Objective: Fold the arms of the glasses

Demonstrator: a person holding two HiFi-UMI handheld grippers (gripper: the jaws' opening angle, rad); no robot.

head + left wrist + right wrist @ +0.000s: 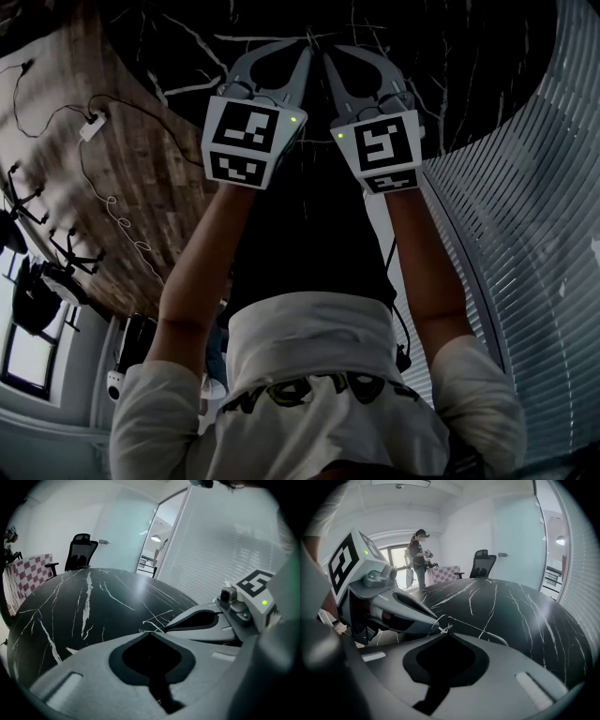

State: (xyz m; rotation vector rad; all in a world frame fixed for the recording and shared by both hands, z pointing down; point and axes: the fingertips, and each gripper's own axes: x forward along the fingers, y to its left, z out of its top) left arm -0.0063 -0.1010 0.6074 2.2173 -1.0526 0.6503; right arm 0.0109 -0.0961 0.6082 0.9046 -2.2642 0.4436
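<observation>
– Where are the glasses (446,628)?
– Centre of the right gripper view, a thin wire frame held above the black marble table (511,606).
– And the tools?
– My left gripper (150,633) is pinched on the frame. My right gripper (446,634) is pinched on it too, tip to tip with the left.

Over a black marbled table (469,84), the left gripper (302,52) and the right gripper (330,60) are held side by side, tips almost touching, with slatted blinds (534,234) seen at right
</observation>
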